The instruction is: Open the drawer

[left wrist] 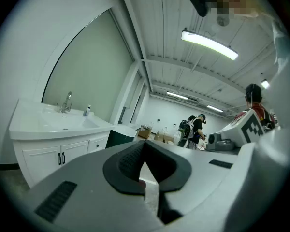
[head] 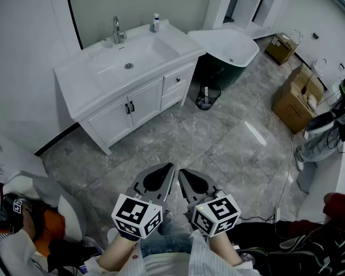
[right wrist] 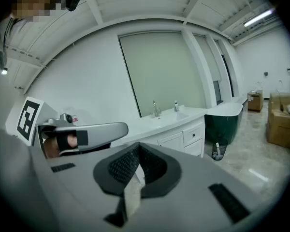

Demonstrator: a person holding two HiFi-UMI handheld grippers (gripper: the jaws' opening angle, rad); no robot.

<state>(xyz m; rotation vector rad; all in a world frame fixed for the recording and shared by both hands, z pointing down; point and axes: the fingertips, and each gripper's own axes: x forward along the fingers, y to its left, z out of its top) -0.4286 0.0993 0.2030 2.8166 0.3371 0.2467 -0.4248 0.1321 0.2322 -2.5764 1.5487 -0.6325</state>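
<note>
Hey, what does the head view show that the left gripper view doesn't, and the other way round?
Only the head view: the black bin beside the vanity, and the jaws of the right gripper, which are together. Only the left gripper view: the ceiling light and a person wearing a backpack far off. Both: the white vanity, its faucet, its closed drawers, and the left gripper with jaws together.

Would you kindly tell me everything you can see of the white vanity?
The vanity is white and glossy. It stands on the grey floor against the wall. Its top has a moulded basin, with a chrome faucet and a small bottle at the back. The front has two doors with dark handles and, to their right, two stacked drawers with dark knobs, all shut.
</note>
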